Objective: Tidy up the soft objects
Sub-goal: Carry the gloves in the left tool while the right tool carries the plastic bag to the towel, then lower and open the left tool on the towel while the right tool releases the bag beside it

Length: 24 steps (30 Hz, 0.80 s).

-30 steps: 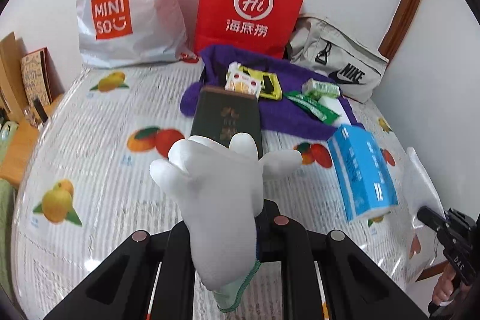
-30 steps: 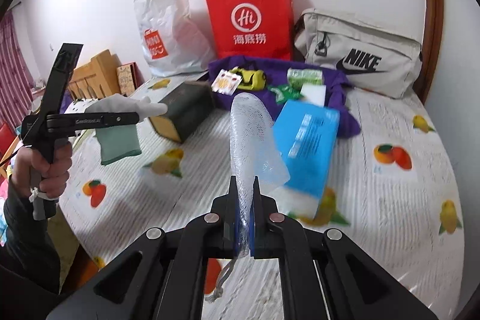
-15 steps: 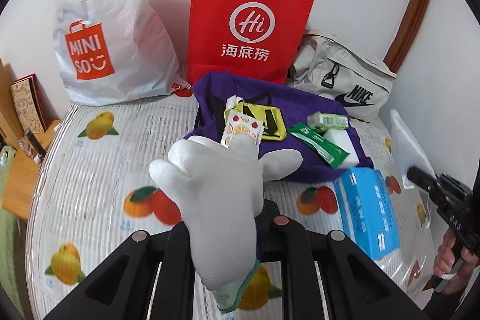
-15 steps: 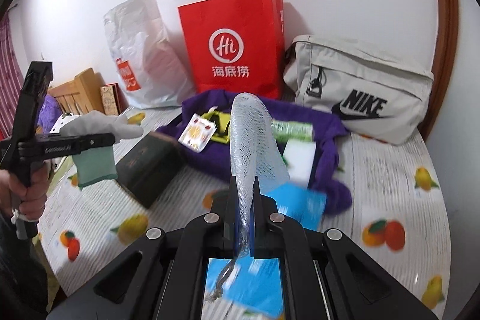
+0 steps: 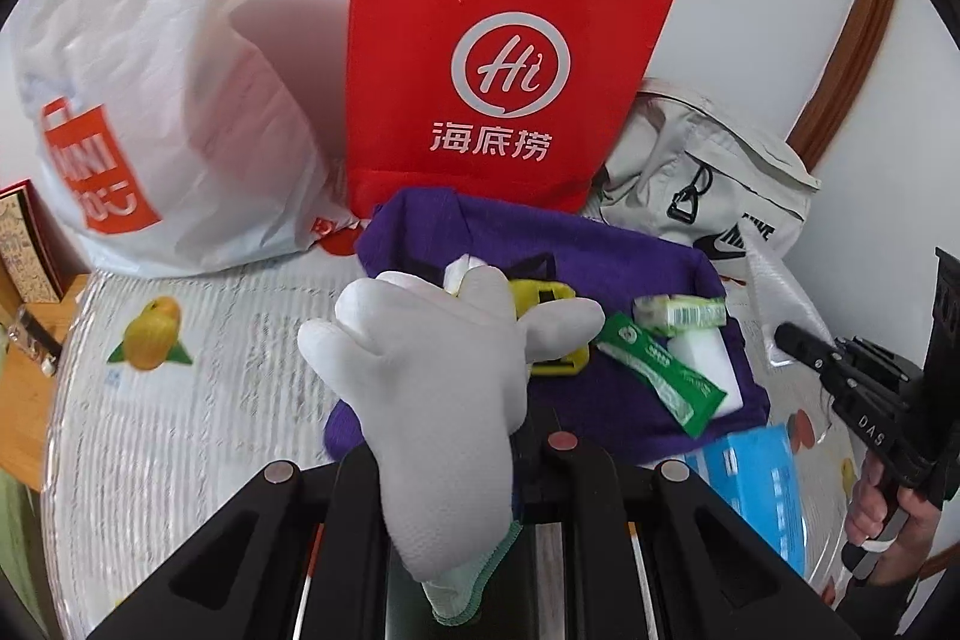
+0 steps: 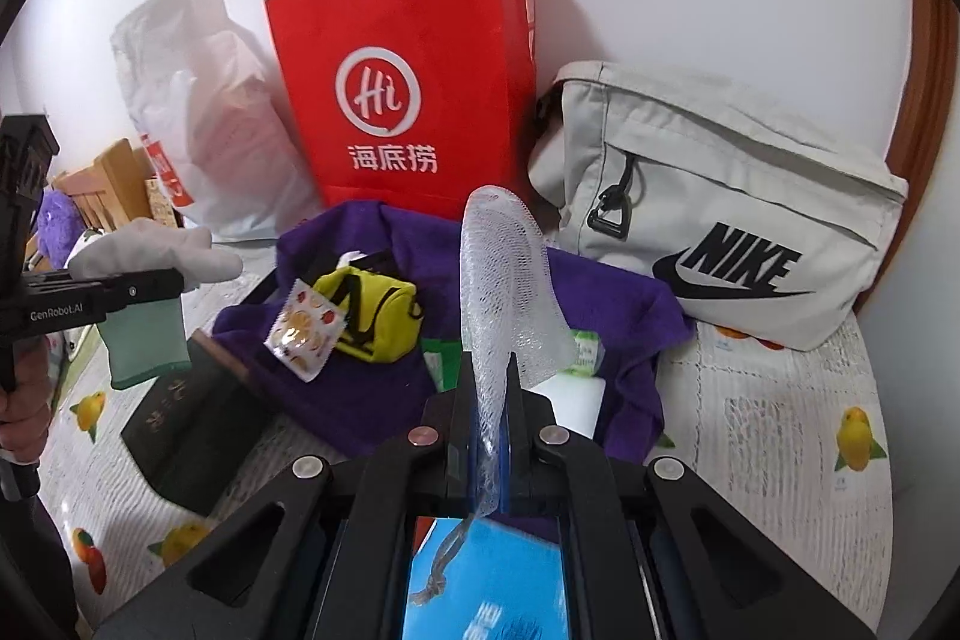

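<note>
My left gripper (image 5: 462, 460) is shut on a white glove (image 5: 438, 388) with a green cuff, held over the near edge of the purple cloth (image 5: 600, 250). The glove hides the fingertips. In the right wrist view the same glove (image 6: 150, 256) sticks out of the left gripper (image 6: 174, 286) at the left. My right gripper (image 6: 493, 400) is shut on a white mesh sleeve (image 6: 504, 280) that stands up between its fingers, above the purple cloth (image 6: 372, 388). The left wrist view shows the right gripper (image 5: 798, 340) at the right edge.
A red paper bag (image 5: 498, 58), a white shopping bag (image 5: 156, 100) and a beige Nike bag (image 6: 720, 244) stand along the back wall. A yellow pouch (image 6: 372, 316), sachets and a white sponge (image 5: 708, 370) lie on the cloth. A dark box (image 6: 192, 430) and blue tissue pack (image 5: 750, 484) lie nearer.
Both grippers have moved forward toward the bags at the back wall, each keeping its hold. The purple cloth and the red bag now loom larger; the dark box has passed under the left gripper.
</note>
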Each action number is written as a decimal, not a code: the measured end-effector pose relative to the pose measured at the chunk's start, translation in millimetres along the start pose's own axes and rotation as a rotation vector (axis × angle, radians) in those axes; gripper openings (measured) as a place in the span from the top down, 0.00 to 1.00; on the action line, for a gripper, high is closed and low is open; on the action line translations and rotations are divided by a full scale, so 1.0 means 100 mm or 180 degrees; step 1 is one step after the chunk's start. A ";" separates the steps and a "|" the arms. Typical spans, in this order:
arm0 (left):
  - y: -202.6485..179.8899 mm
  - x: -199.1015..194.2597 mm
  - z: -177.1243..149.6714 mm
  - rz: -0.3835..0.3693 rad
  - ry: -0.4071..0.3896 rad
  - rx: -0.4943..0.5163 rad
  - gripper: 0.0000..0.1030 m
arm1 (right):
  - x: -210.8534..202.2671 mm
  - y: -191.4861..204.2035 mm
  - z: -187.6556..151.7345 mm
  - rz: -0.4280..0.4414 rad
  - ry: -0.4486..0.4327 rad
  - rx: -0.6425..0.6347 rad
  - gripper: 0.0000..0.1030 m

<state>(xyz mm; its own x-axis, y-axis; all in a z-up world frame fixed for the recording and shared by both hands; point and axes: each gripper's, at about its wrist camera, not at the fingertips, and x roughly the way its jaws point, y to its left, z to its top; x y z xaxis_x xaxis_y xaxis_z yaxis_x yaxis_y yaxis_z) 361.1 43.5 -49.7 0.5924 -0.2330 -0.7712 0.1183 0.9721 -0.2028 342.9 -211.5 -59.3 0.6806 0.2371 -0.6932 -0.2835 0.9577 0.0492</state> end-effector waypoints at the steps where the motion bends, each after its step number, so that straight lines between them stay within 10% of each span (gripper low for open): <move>1: -0.01 0.05 0.03 -0.0008 0.0011 0.0005 0.87 | 0.04 -0.01 0.01 0.0006 0.0024 -0.0002 0.95; 19: -0.18 0.68 0.41 -0.0115 0.0206 0.0009 0.87 | 0.66 -0.18 0.14 0.0081 0.0469 0.0063 0.92; 22: -0.23 0.77 0.48 -0.0166 0.0267 0.0029 0.87 | 0.67 -0.18 0.13 0.0129 0.0449 0.0050 0.81; 24: -0.28 0.84 0.50 -0.0182 0.0301 0.0059 0.87 | 0.65 -0.17 0.13 0.0196 0.0412 0.0060 0.57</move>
<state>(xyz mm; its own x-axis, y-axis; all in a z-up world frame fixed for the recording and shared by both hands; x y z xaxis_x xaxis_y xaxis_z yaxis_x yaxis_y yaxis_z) 447.8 -1.5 -78.4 0.5064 -0.2890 -0.8124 0.1650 0.9572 -0.2377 401.0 -210.3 -96.3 0.5692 0.2735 -0.7754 -0.3084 0.9452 0.1070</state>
